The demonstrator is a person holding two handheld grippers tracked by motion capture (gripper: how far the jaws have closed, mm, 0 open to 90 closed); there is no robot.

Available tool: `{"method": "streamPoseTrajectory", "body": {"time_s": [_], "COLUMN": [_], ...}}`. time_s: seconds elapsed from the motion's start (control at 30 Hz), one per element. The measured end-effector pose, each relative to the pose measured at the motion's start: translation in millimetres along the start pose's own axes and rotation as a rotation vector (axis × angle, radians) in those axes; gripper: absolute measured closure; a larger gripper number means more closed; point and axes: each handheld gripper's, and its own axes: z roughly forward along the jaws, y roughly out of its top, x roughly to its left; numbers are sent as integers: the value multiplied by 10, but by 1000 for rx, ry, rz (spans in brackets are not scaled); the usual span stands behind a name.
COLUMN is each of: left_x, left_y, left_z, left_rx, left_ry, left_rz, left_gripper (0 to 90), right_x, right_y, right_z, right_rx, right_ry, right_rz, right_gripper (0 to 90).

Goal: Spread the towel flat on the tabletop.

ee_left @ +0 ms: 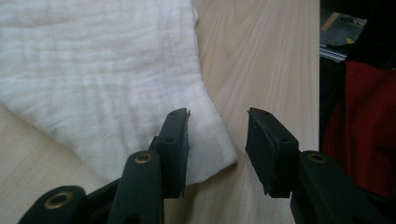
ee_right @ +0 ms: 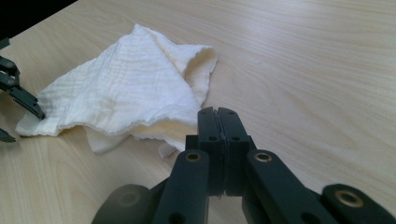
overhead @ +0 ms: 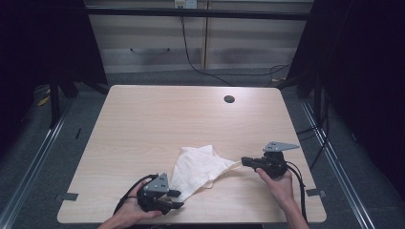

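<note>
So we've got a white cloth (overhead: 198,169) lying crumpled on the near half of the wooden table (overhead: 157,114), between our two hands. Our left gripper (ee_left: 217,135) sits at the cloth's near corner with its jaws partway apart; one jaw rests on the fabric edge, the other stands over bare wood, nothing pinched. Our right gripper (ee_right: 218,116) has its jaws pressed tight together at the cloth's opposite edge. We can't tell whether any fabric is actually caught between them.
</note>
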Motion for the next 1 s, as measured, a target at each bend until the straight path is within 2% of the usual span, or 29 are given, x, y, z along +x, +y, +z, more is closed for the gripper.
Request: {"method": "streamPoseTrajectory", "body": {"time_s": [0.07,0.13,0.17,0.27,0.3,0.43,0.53,0.57,0.6,0.63,0.7,0.73,0.9,0.93,1.0], "left_x": [-12,-12,0,25,57,105,171,224,224,274,295,316,412,443,460], "left_y": [-1,-5,-5,-2,-1,3,16,21,21,26,32,39,94,124,142], "left_z": [6,6,4,2,-12,-53,-154,-232,-232,-297,-333,-371,-548,-602,-628], "left_rx": [1,-1,0,0,3,-11,-71,-98,-98,-131,-144,-160,-231,-260,-270], "left_ry": [22,32,59,66,61,70,75,95,95,109,123,131,167,181,184], "left_rz": [11,16,30,17,-3,-25,-66,-83,-83,-102,-108,-121,-137,-146,-153], "left_gripper": [610,679,728,833,850,868,868,870,870,870,870,870,870,869,869], "right_x": [-2,-3,-4,-7,-9,-10,-10,-5,-5,13,34,40,55,58,62], "right_y": [-1,-1,-1,0,3,8,24,45,45,74,107,124,209,264,283], "right_z": [2,7,8,9,4,-3,-22,-48,-48,-73,-93,-101,-145,-173,-184], "right_rx": [2,2,2,0,-1,-6,-22,-38,-38,-57,-72,-78,-109,-129,-133], "right_ry": [-1,-2,-2,0,0,1,0,0,0,6,6,7,7,6,3], "right_rz": [0,1,2,3,1,2,3,-2,-2,-2,-8,-13,-22,-31,-32], "right_gripper": [891,891,891,891,891,891,891,891,891,891,891,892,892,891,892]}}
